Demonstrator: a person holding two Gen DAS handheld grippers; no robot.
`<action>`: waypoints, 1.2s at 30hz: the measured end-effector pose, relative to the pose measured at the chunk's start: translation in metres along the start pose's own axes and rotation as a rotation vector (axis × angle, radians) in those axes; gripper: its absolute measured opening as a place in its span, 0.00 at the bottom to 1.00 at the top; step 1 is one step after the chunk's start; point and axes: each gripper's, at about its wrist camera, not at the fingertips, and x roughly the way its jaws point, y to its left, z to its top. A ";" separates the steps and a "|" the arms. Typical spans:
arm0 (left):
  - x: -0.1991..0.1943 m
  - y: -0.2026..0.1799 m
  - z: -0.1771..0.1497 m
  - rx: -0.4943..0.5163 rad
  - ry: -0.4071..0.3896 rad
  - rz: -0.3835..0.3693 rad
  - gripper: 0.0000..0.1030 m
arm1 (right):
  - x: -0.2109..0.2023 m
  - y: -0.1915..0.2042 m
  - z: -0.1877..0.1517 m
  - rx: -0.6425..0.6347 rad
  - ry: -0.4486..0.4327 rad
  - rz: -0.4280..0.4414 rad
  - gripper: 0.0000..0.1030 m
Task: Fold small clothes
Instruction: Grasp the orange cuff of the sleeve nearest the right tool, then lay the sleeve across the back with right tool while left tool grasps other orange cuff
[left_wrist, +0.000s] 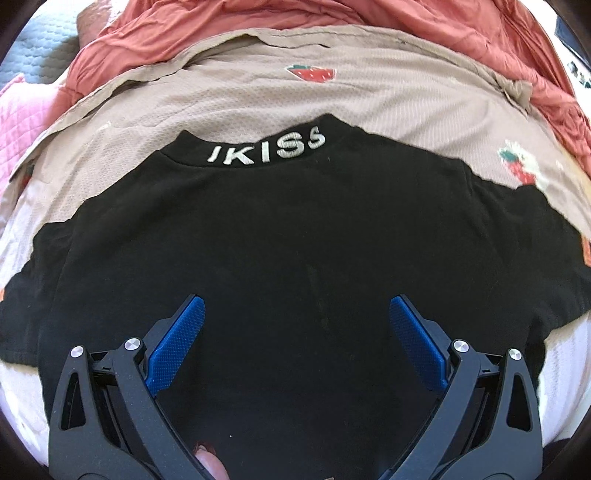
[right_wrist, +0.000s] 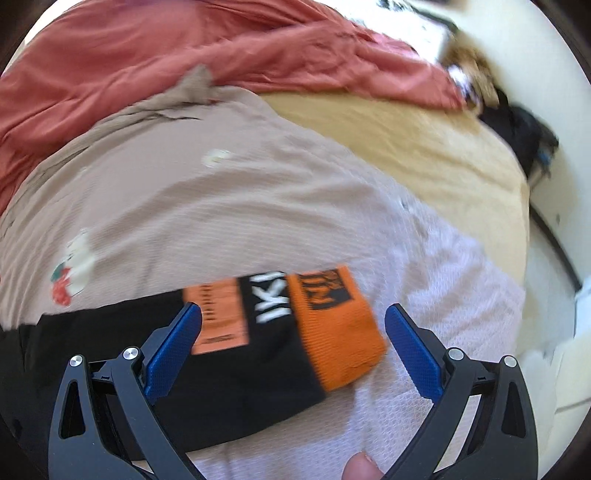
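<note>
A bed fills both views, covered by a beige sheet (left_wrist: 369, 99) printed with small strawberries (left_wrist: 310, 72). A crumpled red blanket (left_wrist: 207, 33) is bunched along the far edge of the sheet, and a pink quilted cover (left_wrist: 22, 110) shows at the far left of the left wrist view. In the right wrist view, a yellow cover (right_wrist: 424, 147) lies beyond the sheet, and a white textured cloth (right_wrist: 424, 266) lies nearer the camera.

A black shirt (left_wrist: 277, 236) lies spread flat on the sheet, collar pointing away from the camera. White letters on the collar (left_wrist: 267, 149) read "IKISS". In the left wrist view the shirt takes up the whole middle and lower part of the picture.

The left gripper (left_wrist: 297, 306) hangs above the body of the shirt, its 2 blue-padded fingers (left_wrist: 177, 343) spread wide apart, with nothing between them but the black cloth below. Whether the pads touch the cloth cannot be told.

The right wrist view is blurred. It shows the sleeve (right_wrist: 229, 362) of the shirt, ending in an orange cuff (right_wrist: 340, 332) and carrying an orange patch (right_wrist: 219, 314) beside white letters. The right gripper (right_wrist: 293, 314) is also spread wide, and the sleeve end lies between and just beyond its 2 blue fingers (right_wrist: 413, 350). The left finger overlaps the black cloth; the right finger sits over the white cloth, just beside the cuff.

A fingertip (left_wrist: 210, 467) of the person shows at the bottom edge of each view.
</note>
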 end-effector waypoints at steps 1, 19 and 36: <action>0.002 0.000 -0.001 -0.001 0.004 -0.003 0.92 | 0.005 -0.004 0.000 0.010 0.014 -0.004 0.96; -0.013 -0.001 -0.007 -0.017 -0.043 0.015 0.91 | -0.017 0.006 0.007 0.012 -0.024 0.203 0.18; -0.063 0.090 -0.023 -0.203 -0.107 0.050 0.91 | -0.142 0.255 -0.095 -0.527 -0.092 0.774 0.17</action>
